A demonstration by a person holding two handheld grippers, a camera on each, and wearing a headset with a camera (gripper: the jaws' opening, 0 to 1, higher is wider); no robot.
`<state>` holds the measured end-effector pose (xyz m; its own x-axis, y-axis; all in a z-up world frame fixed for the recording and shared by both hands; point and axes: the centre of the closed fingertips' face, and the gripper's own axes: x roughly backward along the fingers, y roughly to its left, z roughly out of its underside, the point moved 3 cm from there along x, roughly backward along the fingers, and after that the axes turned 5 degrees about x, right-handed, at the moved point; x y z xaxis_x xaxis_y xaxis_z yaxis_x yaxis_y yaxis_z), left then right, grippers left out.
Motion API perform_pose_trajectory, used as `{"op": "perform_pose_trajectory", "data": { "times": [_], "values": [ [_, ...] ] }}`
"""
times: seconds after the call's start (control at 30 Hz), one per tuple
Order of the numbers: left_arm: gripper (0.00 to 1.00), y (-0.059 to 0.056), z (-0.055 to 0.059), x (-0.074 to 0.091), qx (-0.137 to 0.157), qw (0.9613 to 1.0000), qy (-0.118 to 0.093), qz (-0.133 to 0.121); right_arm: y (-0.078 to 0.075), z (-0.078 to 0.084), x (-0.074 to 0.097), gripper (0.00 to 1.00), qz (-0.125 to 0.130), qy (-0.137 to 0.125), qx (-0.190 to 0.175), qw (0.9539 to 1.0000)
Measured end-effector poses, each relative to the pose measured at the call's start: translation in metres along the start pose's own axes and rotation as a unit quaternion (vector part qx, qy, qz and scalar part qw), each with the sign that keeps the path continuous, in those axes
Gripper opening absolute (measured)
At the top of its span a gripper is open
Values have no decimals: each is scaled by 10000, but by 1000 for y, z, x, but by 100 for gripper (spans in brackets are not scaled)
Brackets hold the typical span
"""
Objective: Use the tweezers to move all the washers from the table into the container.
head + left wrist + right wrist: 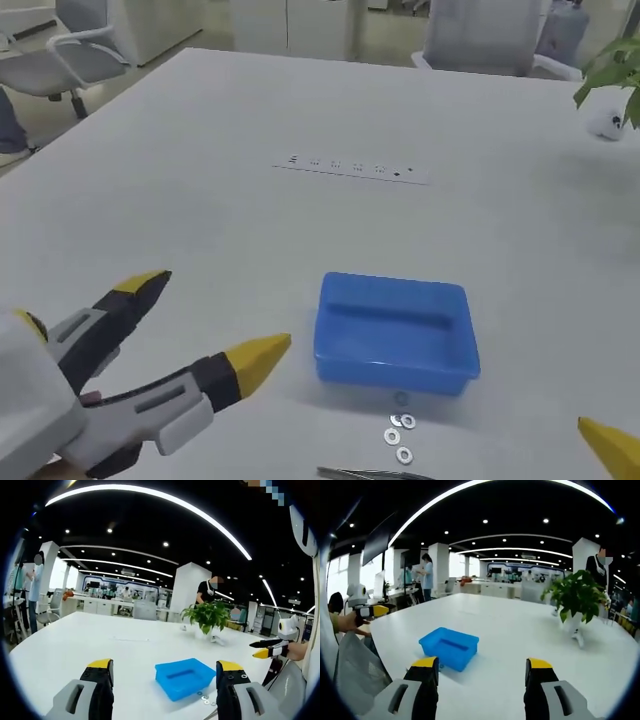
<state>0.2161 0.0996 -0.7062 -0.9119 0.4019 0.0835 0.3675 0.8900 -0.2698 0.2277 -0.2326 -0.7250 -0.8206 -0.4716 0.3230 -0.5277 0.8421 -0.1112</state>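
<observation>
A blue container [395, 335] stands on the white table [200, 180], empty as far as I can see. Just in front of it lie several small metal washers [400, 425]. The tweezers [372, 474] lie at the bottom edge of the head view. My left gripper [205, 318] hovers open to the left of the container, holding nothing. One yellow fingertip [610, 445] of my right gripper shows at the lower right. In the left gripper view the container [184, 677] and washers [202, 696] sit between the wide-open jaws. The right gripper [482, 670] is open, with the container [449, 647] ahead on its left.
A socket strip [350, 168] is set flush in the table beyond the container. A potted plant [615, 70] stands at the far right. Office chairs [70, 50] line the far left edge. People stand in the background of the gripper views.
</observation>
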Motion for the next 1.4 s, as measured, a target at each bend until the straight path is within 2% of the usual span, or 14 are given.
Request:
{"op": "perform_pose_trajectory", "data": {
  "times": [0.13,0.17,0.53,0.63,0.73,0.87,0.93,1.0,1.07,1.1,1.23,1.3,1.37,1.4],
  "values": [
    [86,0,1,-1,74,10000,39,21,2,-4,-9,67,-89,-11,64,9999],
    [86,0,4,-1,52,9999,131,11,3,-4,-10,67,-103,23,88,9999],
    [85,-2,9,-3,8,9995,319,89,3,-5,-14,66,-120,66,-24,9999],
    [82,-3,13,-4,-58,9987,484,135,6,-4,-15,66,-185,143,-71,9997],
    [79,-9,22,-5,46,9963,779,355,13,-2,-17,63,-322,240,-14,9992],
    [63,-22,40,-6,94,9871,1322,894,24,1,-22,57,-535,378,149,9977],
    [58,-29,50,-6,2,9796,1667,1126,30,1,-23,54,-644,413,200,9969],
    [52,-35,63,-6,-113,9699,2035,1335,36,1,-25,49,-762,424,260,9959],
    [47,-42,71,-7,-41,9613,2246,1596,41,1,-27,46,-882,436,308,9947],
    [44,-43,74,-7,-88,9586,2317,1650,43,1,-27,44,-925,442,323,9942],
    [38,-49,92,-7,-459,9380,2820,1963,50,3,-29,38,-1072,498,345,9924],
    [34,-50,96,-10,-280,9352,2888,2030,53,5,-29,36,-1196,529,284,9910],
    [31,-51,105,-10,-219,9243,3121,2187,55,6,-29,34,-1252,535,253,9904],
    [28,-50,111,-10,-409,9159,3305,2240,56,7,-29,33,-1295,552,251,9897]
  ]
}}
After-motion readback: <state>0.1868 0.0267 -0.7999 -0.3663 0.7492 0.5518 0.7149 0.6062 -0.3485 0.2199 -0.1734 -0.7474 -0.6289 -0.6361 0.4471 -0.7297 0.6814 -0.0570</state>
